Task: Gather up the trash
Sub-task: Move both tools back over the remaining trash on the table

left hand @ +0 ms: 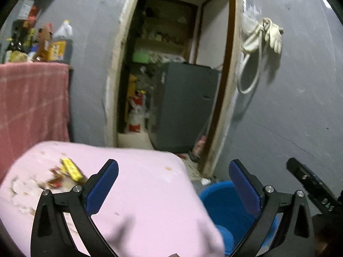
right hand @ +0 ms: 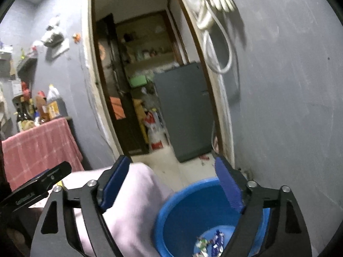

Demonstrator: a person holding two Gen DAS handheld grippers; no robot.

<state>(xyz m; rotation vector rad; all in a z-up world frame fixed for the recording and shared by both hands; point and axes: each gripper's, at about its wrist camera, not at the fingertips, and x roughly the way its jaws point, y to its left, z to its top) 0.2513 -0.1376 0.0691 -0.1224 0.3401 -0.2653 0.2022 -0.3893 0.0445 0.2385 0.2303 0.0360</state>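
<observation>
Counting what shows: two grippers, one blue bucket, one pink table, one heap of wrappers on the table and another in the bucket.

Left gripper stands spread wide with nothing between its blue pads, above the pink table. Right gripper is spread too, empty, over the gap between the table edge and the bucket.

Trash lies in two places. On the table's left part sits a blurred heap of wrappers, one of them yellow, the rest red and pale; the exact count cannot be told. At the bottom of the bucket lie several small wrappers, blue, white and green. The bucket stands on the floor, just beside the table's right edge and near the grey wall.

Behind, an open doorway leads into a cluttered room with a grey cabinet inside. One pair of pale gloves and a white hose loop hang on the wall right of the doorway. To the left, a shelf draped with a pink checked cloth carries several bottles.
</observation>
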